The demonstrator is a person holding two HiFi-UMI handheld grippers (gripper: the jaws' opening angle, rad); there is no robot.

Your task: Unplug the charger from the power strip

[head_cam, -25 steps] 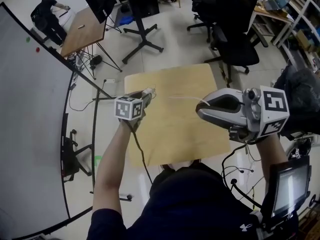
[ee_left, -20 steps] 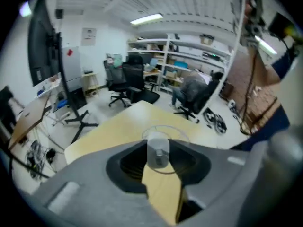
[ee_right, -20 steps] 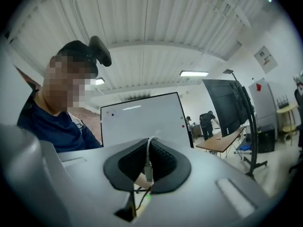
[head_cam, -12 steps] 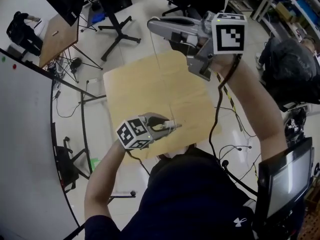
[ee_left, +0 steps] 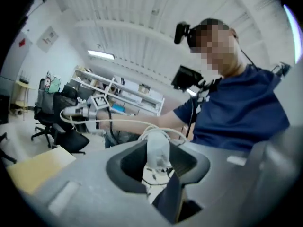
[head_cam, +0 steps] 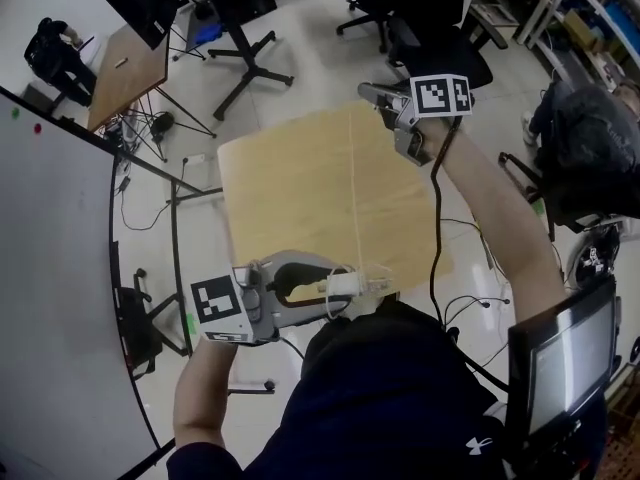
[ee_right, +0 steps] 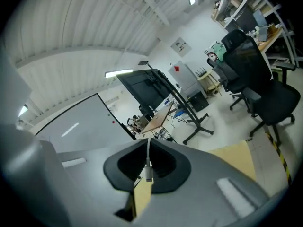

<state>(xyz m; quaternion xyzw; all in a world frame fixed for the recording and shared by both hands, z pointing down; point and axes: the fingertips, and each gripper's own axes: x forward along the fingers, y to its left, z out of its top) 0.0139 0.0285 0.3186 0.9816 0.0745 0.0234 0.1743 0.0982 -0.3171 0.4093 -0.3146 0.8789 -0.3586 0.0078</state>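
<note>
A white charger block (head_cam: pixel 340 286) sits between the jaws of my left gripper (head_cam: pixel 365 286), which is shut on it at the near edge of the tan table (head_cam: pixel 290 188). In the left gripper view the charger (ee_left: pixel 157 152) stands upright in the jaws of the left gripper (ee_left: pixel 158 141). A thin white cable (head_cam: pixel 356 198) runs from it across the table to my right gripper (head_cam: pixel 375 93), held over the far edge. The right gripper (ee_right: pixel 147 148) is shut on the cable's plug end (ee_right: pixel 148 171). No power strip shows in any view.
Black office chairs (head_cam: pixel 440 28) and a monitor stand's base (head_cam: pixel 240 63) stand beyond the table. A curved whiteboard (head_cam: pixel 60 268) lines the left side. A second small table (head_cam: pixel 130 63) and a seated person (head_cam: pixel 55 48) are at far left. A screen (head_cam: pixel 555 358) stands at lower right.
My left gripper has carried the charger from the table's far left to the near edge. The right gripper swung up and away to the far edge, drawing the cable straight.
</note>
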